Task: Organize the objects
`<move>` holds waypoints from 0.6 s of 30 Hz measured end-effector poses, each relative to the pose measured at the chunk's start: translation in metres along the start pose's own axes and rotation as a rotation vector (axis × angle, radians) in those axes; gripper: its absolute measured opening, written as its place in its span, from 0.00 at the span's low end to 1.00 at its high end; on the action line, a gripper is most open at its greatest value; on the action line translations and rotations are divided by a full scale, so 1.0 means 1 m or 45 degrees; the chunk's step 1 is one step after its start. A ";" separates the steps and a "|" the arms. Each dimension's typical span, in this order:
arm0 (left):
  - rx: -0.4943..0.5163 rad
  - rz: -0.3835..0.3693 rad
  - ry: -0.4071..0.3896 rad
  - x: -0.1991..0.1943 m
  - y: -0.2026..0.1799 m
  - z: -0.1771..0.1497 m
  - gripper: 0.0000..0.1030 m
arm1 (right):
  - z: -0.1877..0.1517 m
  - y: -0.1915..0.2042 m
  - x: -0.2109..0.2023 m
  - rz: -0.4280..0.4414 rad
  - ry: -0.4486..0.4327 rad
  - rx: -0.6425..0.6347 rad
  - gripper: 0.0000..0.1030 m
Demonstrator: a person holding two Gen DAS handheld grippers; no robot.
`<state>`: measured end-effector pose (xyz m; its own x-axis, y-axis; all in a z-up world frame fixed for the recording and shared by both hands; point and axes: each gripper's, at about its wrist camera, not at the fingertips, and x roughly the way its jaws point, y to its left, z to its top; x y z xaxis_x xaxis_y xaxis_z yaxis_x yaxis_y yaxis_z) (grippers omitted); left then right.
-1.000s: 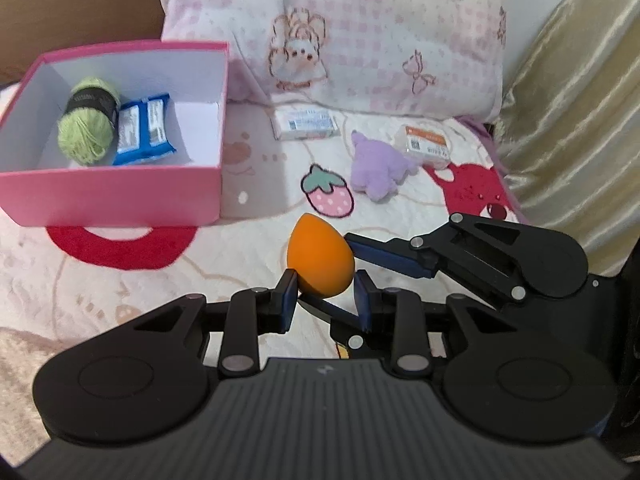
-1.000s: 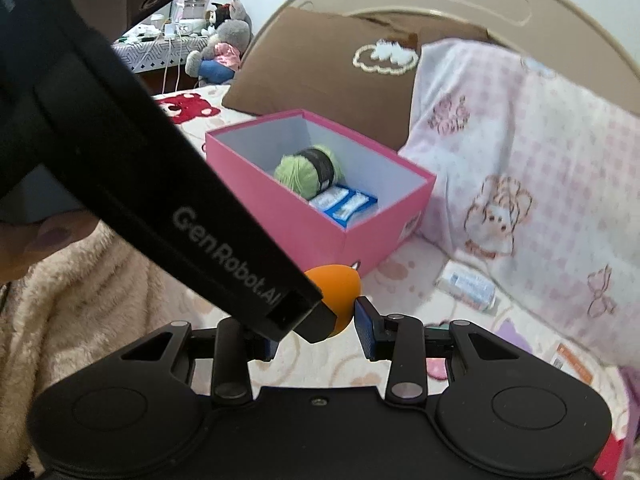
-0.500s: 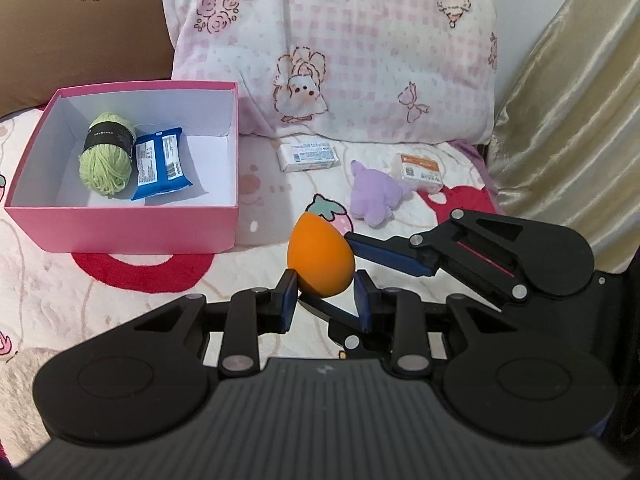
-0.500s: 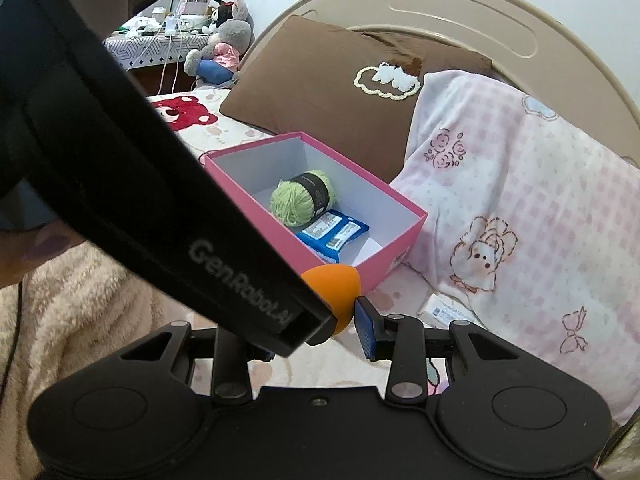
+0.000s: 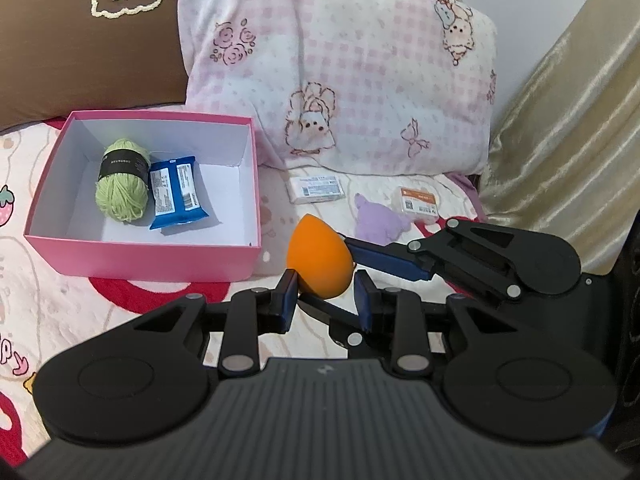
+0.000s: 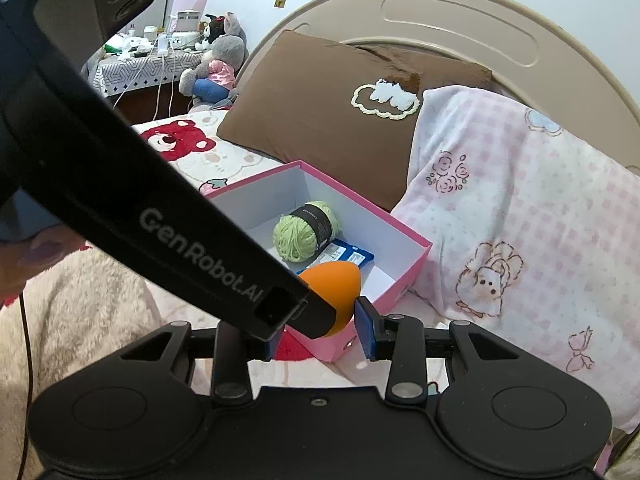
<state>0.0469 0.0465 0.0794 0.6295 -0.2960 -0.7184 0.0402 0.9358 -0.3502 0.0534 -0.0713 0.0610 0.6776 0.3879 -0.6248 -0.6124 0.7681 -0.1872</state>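
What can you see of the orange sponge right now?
The orange sponge is egg-shaped, smooth and matte, and looks like soft foam. It is held off the bedspread, rounded end low, pointed end up and to the left. The left gripper pinches its lower part, while the right gripper closes on it from the side. It sits just right of the pink box, not yet inside.

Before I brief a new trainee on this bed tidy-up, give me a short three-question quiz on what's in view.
1. True or false: the pink box already holds the green yarn and the blue packet.
2. What are the left gripper and right gripper both clamping?
A. purple plush
B. orange sponge
C. white packet
3. Fill in: the purple plush lies on the ____, outside the box.

Key: 1 true; 2 B, the orange sponge; 3 bed.
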 end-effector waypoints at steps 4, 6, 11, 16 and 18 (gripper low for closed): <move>-0.017 -0.003 -0.008 0.001 0.008 0.006 0.28 | 0.007 0.000 0.007 0.004 0.007 -0.001 0.41; -0.021 -0.010 -0.014 0.003 0.013 0.011 0.28 | 0.011 0.000 0.010 0.002 0.008 -0.005 0.41; -0.024 -0.002 -0.018 0.008 0.027 0.027 0.28 | 0.024 -0.007 0.025 0.009 0.005 0.020 0.41; -0.056 0.025 0.001 0.018 0.048 0.047 0.28 | 0.041 -0.011 0.052 0.025 0.014 0.025 0.41; -0.085 0.034 -0.008 0.024 0.058 0.053 0.28 | 0.047 -0.014 0.066 0.035 0.016 0.034 0.41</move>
<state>0.1055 0.1041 0.0743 0.6346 -0.2694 -0.7244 -0.0288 0.9284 -0.3704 0.1260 -0.0328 0.0585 0.6553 0.4032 -0.6387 -0.6198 0.7704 -0.1496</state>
